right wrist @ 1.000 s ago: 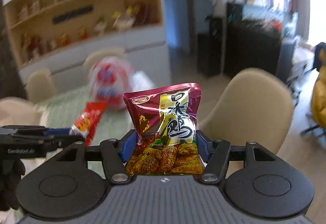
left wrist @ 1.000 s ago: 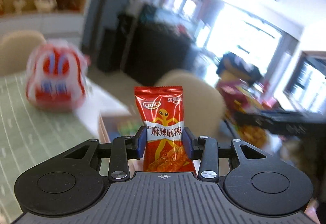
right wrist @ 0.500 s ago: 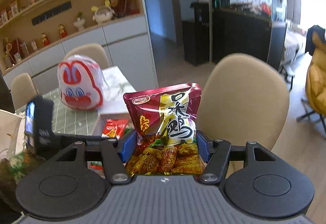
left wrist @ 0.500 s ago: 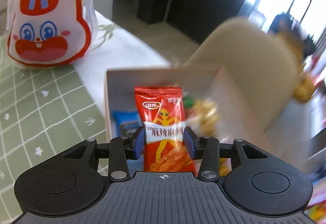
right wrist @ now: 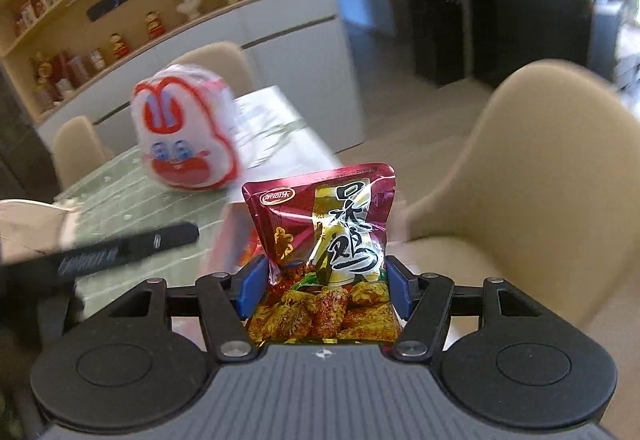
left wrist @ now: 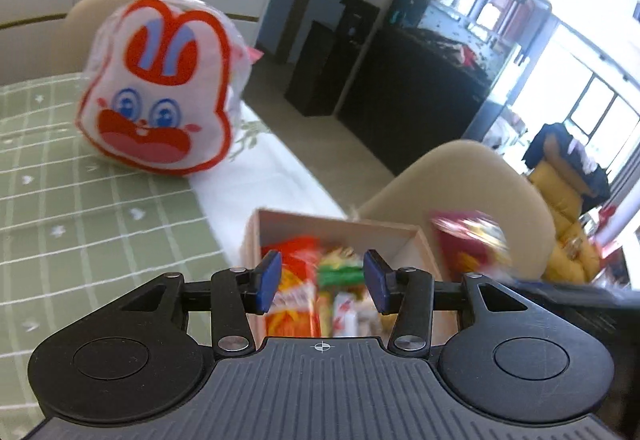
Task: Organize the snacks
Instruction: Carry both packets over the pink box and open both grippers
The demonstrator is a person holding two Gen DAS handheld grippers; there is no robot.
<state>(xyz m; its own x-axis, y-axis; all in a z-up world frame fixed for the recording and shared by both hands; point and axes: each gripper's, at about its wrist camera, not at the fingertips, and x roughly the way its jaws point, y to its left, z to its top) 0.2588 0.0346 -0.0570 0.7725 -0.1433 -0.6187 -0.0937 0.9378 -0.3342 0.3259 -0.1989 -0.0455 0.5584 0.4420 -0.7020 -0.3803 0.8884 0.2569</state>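
Maroon snack packet (right wrist: 324, 252) between right gripper (right wrist: 322, 286) fingers (right wrist: 252, 286)

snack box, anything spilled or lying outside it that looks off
Nothing stands out. The packets sit inside the box, though blurred. The rabbit-face bag stands upright on the green tablecloth. The maroon chicken snack is gripped upright in the right gripper.

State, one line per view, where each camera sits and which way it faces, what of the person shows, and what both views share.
Left wrist: rides on the left gripper, angled down over the box of snacks at the table's edge; jaws closing with nothing between them; no body part visible.
Right wrist: rides on the right gripper, angled down toward the table; pads clamp the maroon snack packet; a pale sleeve and the left gripper's body show at left.
Shared: the rabbit bag, green tablecloth, beige chair.
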